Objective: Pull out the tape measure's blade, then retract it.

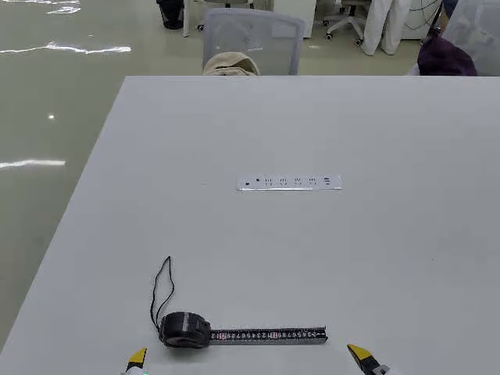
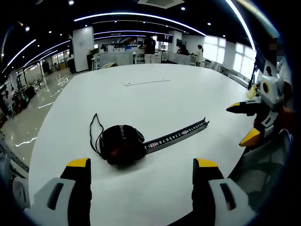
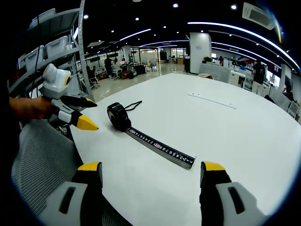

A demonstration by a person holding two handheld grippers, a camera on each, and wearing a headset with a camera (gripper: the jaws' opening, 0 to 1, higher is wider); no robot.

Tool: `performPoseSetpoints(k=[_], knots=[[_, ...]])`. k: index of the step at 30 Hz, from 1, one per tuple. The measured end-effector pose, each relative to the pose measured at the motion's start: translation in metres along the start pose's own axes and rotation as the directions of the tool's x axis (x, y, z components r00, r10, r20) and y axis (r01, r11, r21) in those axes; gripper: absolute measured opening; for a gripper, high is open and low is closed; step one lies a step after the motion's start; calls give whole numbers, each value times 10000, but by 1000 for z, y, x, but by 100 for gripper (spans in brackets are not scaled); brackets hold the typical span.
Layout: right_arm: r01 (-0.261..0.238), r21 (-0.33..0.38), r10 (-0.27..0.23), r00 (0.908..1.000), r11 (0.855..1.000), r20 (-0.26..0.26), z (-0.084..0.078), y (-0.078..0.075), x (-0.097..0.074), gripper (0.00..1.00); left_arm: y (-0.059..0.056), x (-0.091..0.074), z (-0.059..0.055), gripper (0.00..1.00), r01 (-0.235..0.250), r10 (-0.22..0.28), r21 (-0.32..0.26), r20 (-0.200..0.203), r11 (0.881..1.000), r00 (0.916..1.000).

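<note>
We log the black round tape measure [image 1: 185,330] on the white tabletop [image 1: 328,258] near its near edge, with its marked blade [image 1: 269,336] lying extended to the right. Left gripper [image 2: 141,163]: jaws apart, facing the case. Right gripper [image 3: 151,166]: jaws apart, near the blade tip, not touching it.

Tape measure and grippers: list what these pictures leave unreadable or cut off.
1. Head view: the bottom edge cuts off the left gripper and right gripper past their yellow tips.
2. Head view: the blade numerals are too small to read.
3. Left gripper view: the tape measure case details are lost in dark blur.
</note>
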State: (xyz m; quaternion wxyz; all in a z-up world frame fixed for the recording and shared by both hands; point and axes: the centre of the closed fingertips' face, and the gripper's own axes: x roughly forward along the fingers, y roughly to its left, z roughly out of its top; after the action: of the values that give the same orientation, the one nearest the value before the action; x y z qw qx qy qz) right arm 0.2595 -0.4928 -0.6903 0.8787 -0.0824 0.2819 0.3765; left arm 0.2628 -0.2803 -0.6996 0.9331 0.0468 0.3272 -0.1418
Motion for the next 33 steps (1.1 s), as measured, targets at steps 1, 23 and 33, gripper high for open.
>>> performPoseSetpoints(k=[1, 23, 33], knots=[[-52, 0, 52, 10000, 10000, -18, 0, 0, 1, 85, 1, 1, 1, 87, -16, 16, -19, -5, 10000, 10000], [-965, -1112, 958, 9953, 9891, -114, -4, -23, 14, 64, 15, 23, 11, 84, -483, 488, -792, 37, 9957, 9988], [-1428, -1672, 1359, 9894, 9755, -522, -18, -41, 24, 55, 16, 34, 15, 83, -515, 520, -931, 23, 9943, 9986]])
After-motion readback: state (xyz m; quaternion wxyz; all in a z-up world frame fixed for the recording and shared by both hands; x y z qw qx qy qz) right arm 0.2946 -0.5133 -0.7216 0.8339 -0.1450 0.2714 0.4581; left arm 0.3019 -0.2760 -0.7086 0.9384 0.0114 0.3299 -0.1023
